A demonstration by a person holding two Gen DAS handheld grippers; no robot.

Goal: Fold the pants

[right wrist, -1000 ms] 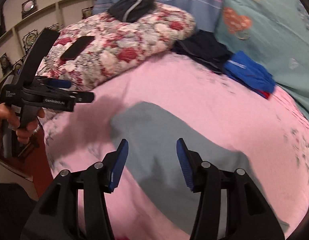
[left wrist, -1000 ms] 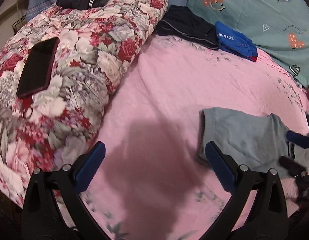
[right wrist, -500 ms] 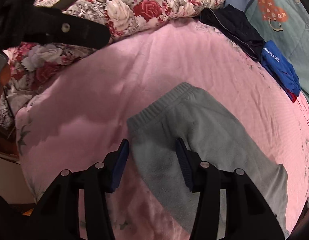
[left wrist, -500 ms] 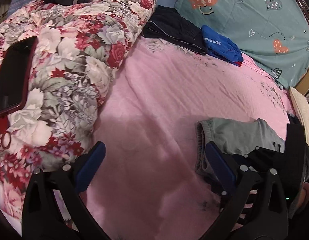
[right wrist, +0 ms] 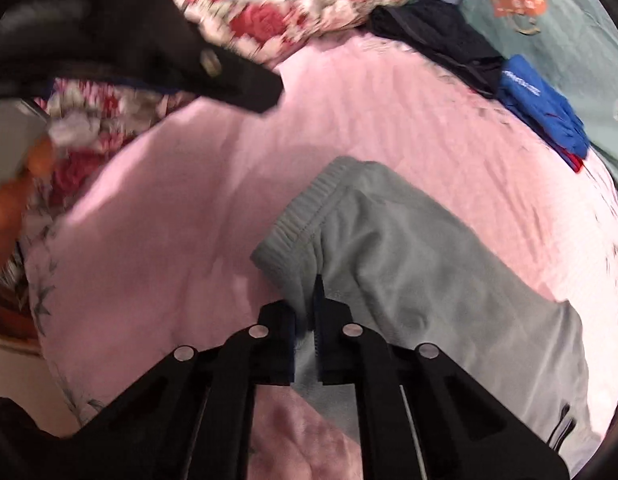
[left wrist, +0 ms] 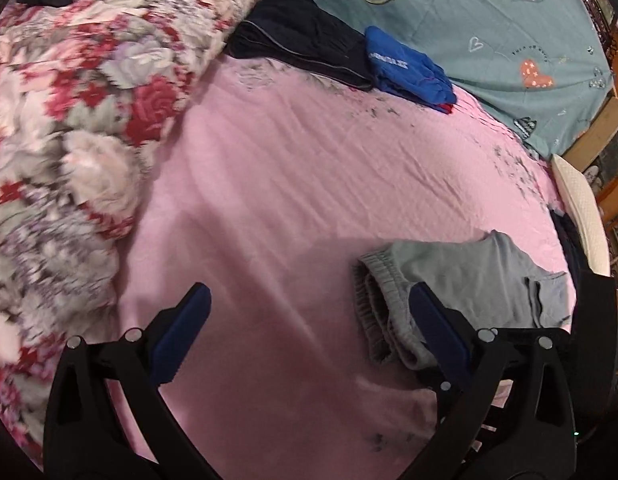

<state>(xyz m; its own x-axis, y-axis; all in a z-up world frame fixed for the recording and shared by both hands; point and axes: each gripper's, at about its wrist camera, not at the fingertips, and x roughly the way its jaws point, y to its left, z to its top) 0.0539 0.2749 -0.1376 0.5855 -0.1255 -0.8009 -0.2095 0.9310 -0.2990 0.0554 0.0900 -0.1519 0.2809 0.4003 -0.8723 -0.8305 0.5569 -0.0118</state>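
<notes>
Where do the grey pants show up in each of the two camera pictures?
Left wrist view: grey pants lie low on the right, beside the open left claw.
Right wrist view: grey pants fill the centre and lower right, pinched by the right claw.
Shared landmark: blue folded garment at the bed's far side.

Right tool (right wrist: 313, 312) pinched closed on fabric, left tool (left wrist: 309, 320) spread wide, hovering
</notes>
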